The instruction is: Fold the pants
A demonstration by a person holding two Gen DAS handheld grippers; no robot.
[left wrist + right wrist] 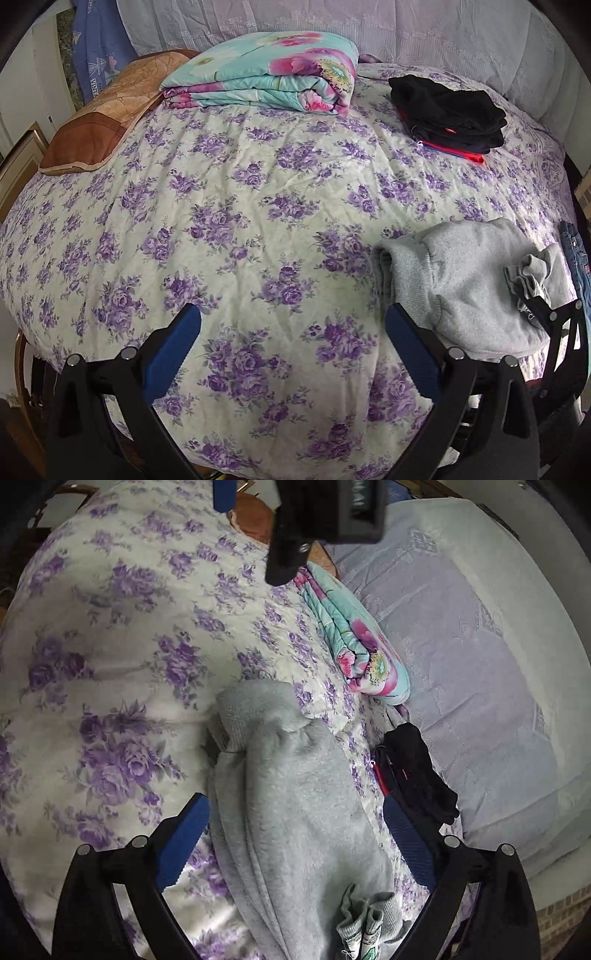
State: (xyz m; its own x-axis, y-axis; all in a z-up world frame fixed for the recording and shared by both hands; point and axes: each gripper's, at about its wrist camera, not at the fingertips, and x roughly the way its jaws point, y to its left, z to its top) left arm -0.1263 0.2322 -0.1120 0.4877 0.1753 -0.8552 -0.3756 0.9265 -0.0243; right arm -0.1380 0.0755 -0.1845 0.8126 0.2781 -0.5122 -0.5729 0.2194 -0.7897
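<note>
the grey pants [469, 284] are lying bunched near the bed [258, 206] edge, soft and thick; both claws, left claw [293, 343] and right claw [295, 830], are standing open, better gripping the waistband.

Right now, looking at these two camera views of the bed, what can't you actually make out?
- Grey pants: the near end runs off the bottom edge of the right wrist view, so their full length is hidden.
- Dark folded stack: the black top piece covers the lower garments in the left wrist view.
- Blue denim: cut by the right edge of the left wrist view.
- Small label at the pants' cuffs: too small to read.
</note>
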